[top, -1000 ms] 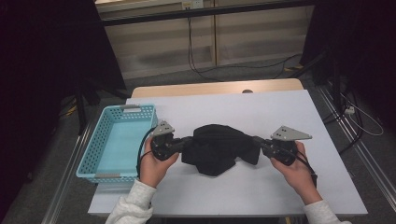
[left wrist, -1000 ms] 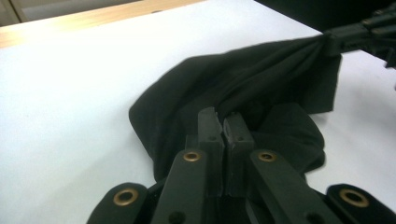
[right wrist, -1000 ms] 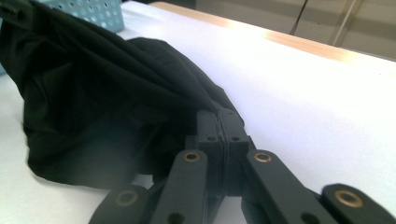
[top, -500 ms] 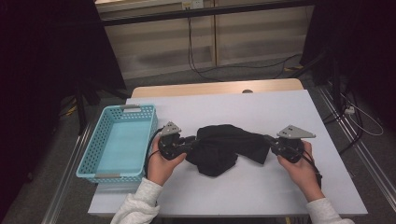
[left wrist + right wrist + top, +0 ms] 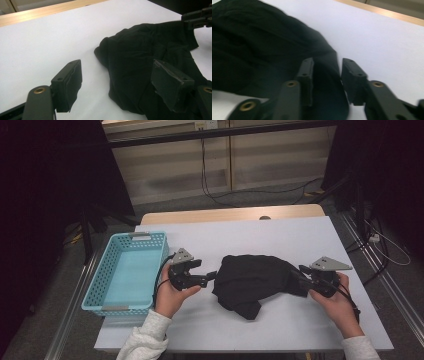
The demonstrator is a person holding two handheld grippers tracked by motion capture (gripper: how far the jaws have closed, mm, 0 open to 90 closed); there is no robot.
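Left claw (image 5: 212, 276): released, jaws just been opening, pads wide apart with nothing pressed between them. In the left gripper view, one pad over bare white table (image 5: 45, 40), the other hanging above the near edge of the black garment (image 5: 150, 50), cloth loose beneath it and not pinched. Held low and level in the left hand (image 5: 170, 295), tips pointing at the cloth's left side, just beside it.

Right claw (image 5: 301, 272): jaws also just been opening, now parted, an end of the garment lying in the gap between them in the right gripper view (image 5: 325, 82); pads off the fabric there, so no grip. Carried by the right hand (image 5: 340, 302) at the garment's right end.

Black garment crumpled in a heap near the middle of the table, between the two claws, one corner trailing toward the near edge.

Further out: light blue plastic basket (image 5: 97, 282) at the table's left edge, just beside the left hand.
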